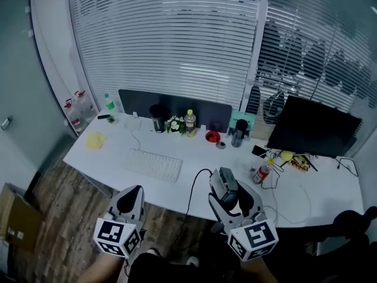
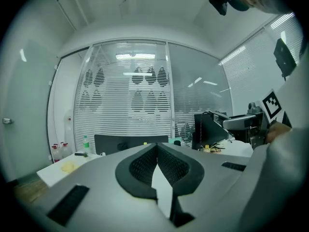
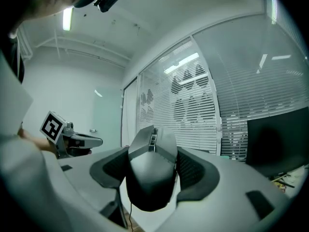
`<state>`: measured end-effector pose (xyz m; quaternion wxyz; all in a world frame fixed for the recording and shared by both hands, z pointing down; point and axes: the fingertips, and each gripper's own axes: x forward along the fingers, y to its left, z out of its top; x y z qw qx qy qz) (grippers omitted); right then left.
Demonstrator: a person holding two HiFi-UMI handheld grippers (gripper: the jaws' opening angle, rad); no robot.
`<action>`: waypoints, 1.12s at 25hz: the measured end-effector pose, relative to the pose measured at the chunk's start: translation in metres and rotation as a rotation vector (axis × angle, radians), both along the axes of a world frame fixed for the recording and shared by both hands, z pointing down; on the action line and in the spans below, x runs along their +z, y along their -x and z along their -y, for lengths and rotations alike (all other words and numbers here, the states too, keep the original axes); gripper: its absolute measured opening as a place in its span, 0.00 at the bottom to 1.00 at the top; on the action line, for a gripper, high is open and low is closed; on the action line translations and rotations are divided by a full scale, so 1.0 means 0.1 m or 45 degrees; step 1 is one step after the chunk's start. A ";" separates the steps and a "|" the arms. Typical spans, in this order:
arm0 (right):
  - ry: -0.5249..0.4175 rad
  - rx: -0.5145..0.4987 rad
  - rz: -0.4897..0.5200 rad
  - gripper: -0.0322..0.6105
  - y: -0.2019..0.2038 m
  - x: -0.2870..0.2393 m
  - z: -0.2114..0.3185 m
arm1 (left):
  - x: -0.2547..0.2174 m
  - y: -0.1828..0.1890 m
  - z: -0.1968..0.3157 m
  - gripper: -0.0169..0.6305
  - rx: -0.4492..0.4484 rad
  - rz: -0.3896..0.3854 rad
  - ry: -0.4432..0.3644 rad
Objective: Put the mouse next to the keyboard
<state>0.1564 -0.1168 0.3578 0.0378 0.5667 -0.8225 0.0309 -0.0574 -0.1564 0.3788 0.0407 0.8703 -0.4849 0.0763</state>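
- Head view: legible writing is limited to the black-and-white square markers on the left cube and right cube. These show patterns only, no letters.
- The label on the bottle, right of the keyboard, is too small to read. The same holds for the yellow-capped bottle behind the keyboard.
- No brand can be made out on the keyboard, the monitor or the mouse.
- Left gripper: held nearer the viewer than the keyboard, off the desk edge, and pointing toward the keyboard, roughly level.
- Left gripper view: the jaws are pressed together, the pads meet at the tips and nothing lies between them.
- Right gripper: held to the right of the keyboard and nearer the viewer, parallel to the left gripper and pointing toward the desk, roughly level.
- Right gripper view: the jaws stand wide and pinch the dark mouse by its sides. The mouse's wheel end points away from the camera.
- Mouse location: in the right gripper's grip, to the right of the keyboard and apart from it, seen over the near part of the desk.
- The black cable loops from the mouse toward the keyboard's right end and then drops over the desk edge.
- The keyboard is white and lies flat on the desk, angled to the desk edge.
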 end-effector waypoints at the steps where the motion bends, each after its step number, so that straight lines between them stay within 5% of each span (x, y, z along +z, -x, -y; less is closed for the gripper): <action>1: -0.005 0.003 0.003 0.51 0.00 0.00 0.04 | 0.00 0.00 0.06 0.07 0.010 -0.001 -0.004; 21: -0.028 0.229 -0.034 0.51 0.72 -0.17 1.25 | 0.12 0.20 1.70 0.07 0.394 0.022 0.000; 28: -0.015 0.255 -0.047 0.51 1.09 -0.21 1.58 | 0.20 0.36 2.06 0.07 0.478 -0.045 0.027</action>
